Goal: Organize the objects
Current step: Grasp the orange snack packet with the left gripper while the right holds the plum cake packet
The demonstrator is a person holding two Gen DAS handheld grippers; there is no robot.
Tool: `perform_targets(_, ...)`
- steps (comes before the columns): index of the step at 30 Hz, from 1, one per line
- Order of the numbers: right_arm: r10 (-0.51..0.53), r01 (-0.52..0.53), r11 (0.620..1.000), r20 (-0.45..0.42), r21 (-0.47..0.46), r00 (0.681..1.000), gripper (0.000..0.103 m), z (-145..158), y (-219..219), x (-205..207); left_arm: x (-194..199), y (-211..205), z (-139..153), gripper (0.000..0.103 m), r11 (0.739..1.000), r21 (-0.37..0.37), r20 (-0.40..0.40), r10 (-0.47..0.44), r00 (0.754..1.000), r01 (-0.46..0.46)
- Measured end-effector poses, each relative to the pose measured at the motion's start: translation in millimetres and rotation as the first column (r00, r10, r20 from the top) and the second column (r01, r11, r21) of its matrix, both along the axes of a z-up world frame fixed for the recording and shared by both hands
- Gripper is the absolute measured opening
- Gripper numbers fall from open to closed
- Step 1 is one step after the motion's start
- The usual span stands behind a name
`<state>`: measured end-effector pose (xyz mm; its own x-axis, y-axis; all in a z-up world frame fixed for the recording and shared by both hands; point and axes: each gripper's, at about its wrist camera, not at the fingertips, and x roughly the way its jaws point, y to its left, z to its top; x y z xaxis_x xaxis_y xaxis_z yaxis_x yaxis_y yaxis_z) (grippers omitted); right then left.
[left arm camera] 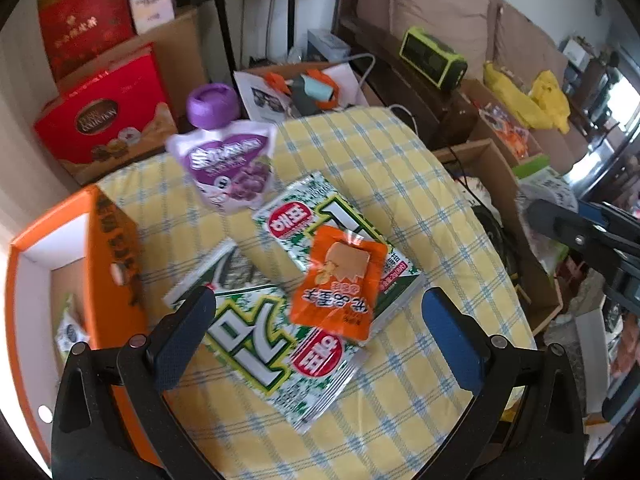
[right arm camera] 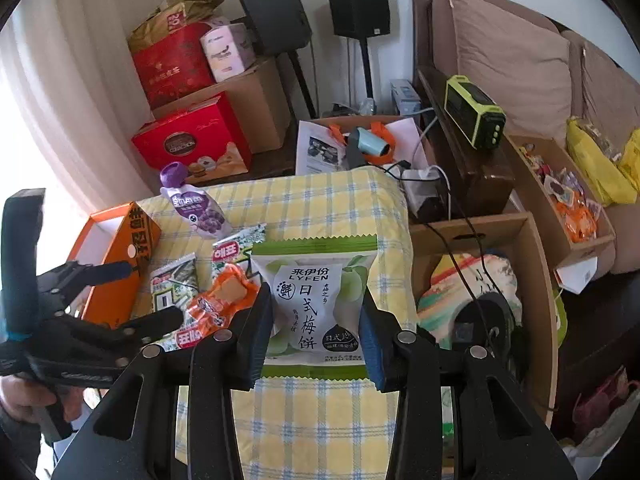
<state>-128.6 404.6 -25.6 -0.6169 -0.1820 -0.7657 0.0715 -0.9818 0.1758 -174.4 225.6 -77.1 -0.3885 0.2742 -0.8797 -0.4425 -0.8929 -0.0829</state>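
Note:
In the right wrist view my right gripper [right arm camera: 314, 340] is shut on a green-and-white plum cake packet [right arm camera: 316, 300], held above the yellow checked tablecloth [right arm camera: 320, 200]. My left gripper [left arm camera: 320, 340] is open and hovers over two green seaweed packets [left arm camera: 256, 344], with nothing pressed between its fingers. An orange snack packet [left arm camera: 340, 280] lies on top of the seaweed packets. A purple grape jelly pouch [left arm camera: 228, 160] stands further back. An open orange box [left arm camera: 100, 260] sits at the table's left edge with a small packet inside. The right wrist view shows the left gripper [right arm camera: 136, 296] next to the orange packet [right arm camera: 220, 300].
A cardboard box [right arm camera: 520, 240] with cloth and a black cable stands right of the table. Red gift boxes [right arm camera: 188, 140] are stacked behind the table on the left. A green radio [right arm camera: 476, 112] and a sofa lie back right. A second snack box [right arm camera: 560, 208] rests by the sofa.

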Motion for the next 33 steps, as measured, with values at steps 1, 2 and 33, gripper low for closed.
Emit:
perform_targets(1,-0.003,0.003,1.000,0.001,0.001,1.000,0.040,0,2,0,-2,2,-3,0.103,1.000,0.003,0.009,0.001,1.000,-0.001)
perform_targets(2,-0.008,0.008,1.000,0.002,-0.001,1.000,0.040,-1,4,1,-4,3,-6,0.103,1.000,0.007,0.017,0.001,1.000,-0.001)
perform_targets(33,-0.038,0.039,0.999,0.038,-0.030,0.999,0.040,-20,19,3,-25,31,-51,0.054,0.999,-0.041,0.091,-0.030,0.995,0.034)
